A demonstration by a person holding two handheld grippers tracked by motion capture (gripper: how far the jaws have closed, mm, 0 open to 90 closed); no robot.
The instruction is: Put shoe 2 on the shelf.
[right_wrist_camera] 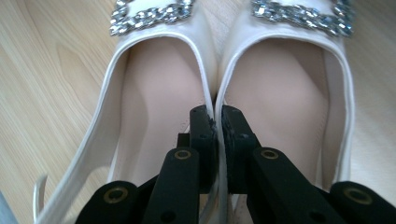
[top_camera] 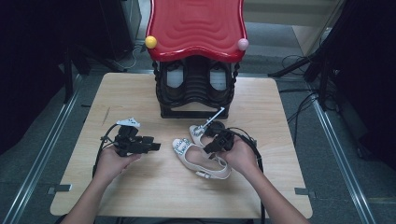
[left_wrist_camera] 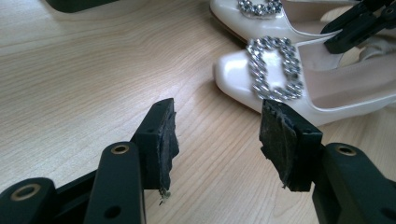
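Two cream slingback shoes with rhinestone buckles lie side by side on the table, the near shoe (top_camera: pixel 196 161) (right_wrist_camera: pixel 154 88) (left_wrist_camera: pixel 233 74) and the far shoe (top_camera: pixel 198 132) (right_wrist_camera: pixel 285 88) (left_wrist_camera: pixel 233 14). My right gripper (top_camera: pixel 212 147) (right_wrist_camera: pixel 218 119) is shut on the pair: its pads pinch the two touching inner side walls together, one jaw inside each shoe. My left gripper (top_camera: pixel 156 146) (left_wrist_camera: pixel 217 135) hovers just left of the near shoe's toe, open, with bare wood between its worn pads. The right gripper's black jaws (left_wrist_camera: pixel 359 23) show at the top right of the left gripper view.
A black shoe rack (top_camera: pixel 196 93) under a wavy red top (top_camera: pixel 196 25) stands at the back middle of the wooden table (top_camera: pixel 140 186), holding dark shoes. A metal shoehorn-like piece (top_camera: pixel 210 120) lies by the far shoe. Cables trail from both grippers.
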